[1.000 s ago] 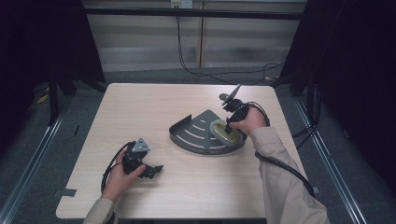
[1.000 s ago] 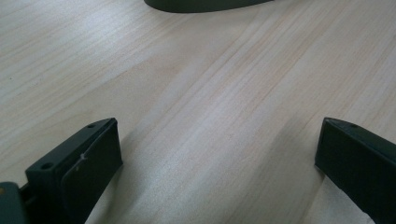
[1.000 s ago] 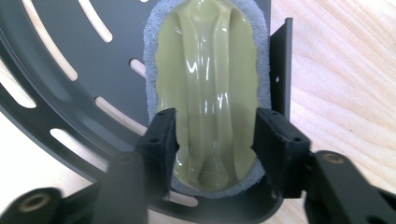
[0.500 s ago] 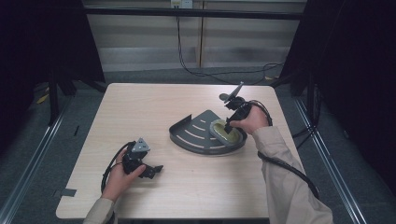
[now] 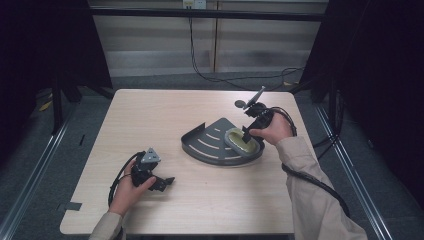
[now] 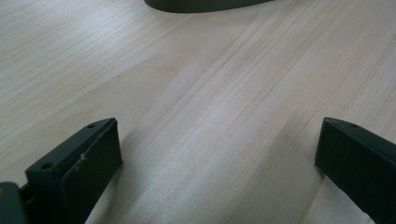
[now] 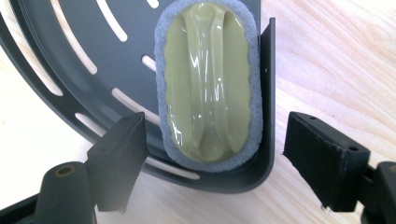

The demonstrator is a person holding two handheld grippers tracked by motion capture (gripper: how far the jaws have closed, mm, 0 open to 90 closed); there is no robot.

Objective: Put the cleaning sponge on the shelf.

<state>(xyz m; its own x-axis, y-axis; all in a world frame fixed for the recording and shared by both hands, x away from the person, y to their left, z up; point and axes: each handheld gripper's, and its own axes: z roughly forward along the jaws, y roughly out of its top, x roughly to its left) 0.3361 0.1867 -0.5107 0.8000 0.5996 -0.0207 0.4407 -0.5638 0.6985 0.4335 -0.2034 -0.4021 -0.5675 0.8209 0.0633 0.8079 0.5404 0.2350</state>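
while the right gripper (image 7: 212, 158) hovers with jaws spread, a green sponge (image 7: 208, 81) lies between them.
sponge rests in the grey tray (image 5: 210, 145)'s corner; left gripper (image 5: 162, 183) gapes, empty, over the table (image 6: 210, 93).

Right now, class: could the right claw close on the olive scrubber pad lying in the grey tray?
Probably yes: the right claw hangs open above the scrubber pad, nothing covering it, though the tray's wall crowds one side.

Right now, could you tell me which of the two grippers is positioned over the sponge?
The right gripper, its open fingers straddling the yellow-green sponge in the grey tray; the left gripper is over bare table.
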